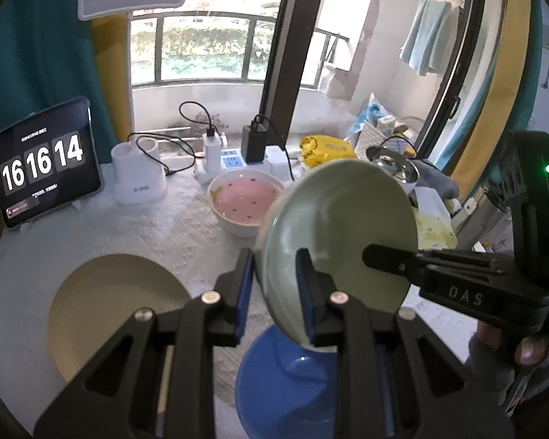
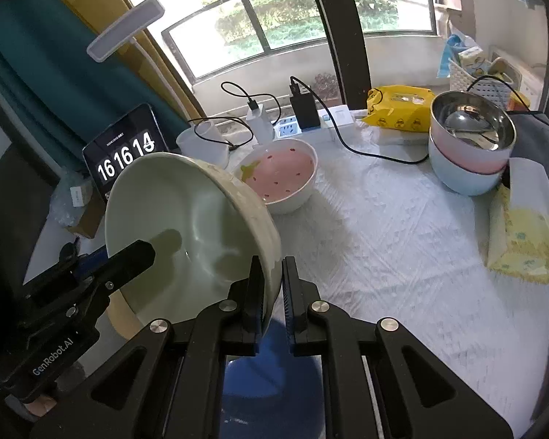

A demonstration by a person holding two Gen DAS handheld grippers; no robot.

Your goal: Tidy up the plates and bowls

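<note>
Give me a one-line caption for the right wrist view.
Both grippers, right and left, pinch a tilted pale green bowl by its rim above a blue plate.

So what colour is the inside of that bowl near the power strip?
Pink with small red specks, clearest in the right wrist view.

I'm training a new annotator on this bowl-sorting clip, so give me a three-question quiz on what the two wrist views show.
1. True or false: both the left gripper and the right gripper clamp the rim of the pale green ceramic bowl.
2. Which lies directly under that bowl? A) round blue plate B) yellow wipes pack C) tissue pack
3. Fill in: the steel-lined pink bowl is stacked in a light ____ bowl.

Key: 1 true; 2 A; 3 blue.
</note>
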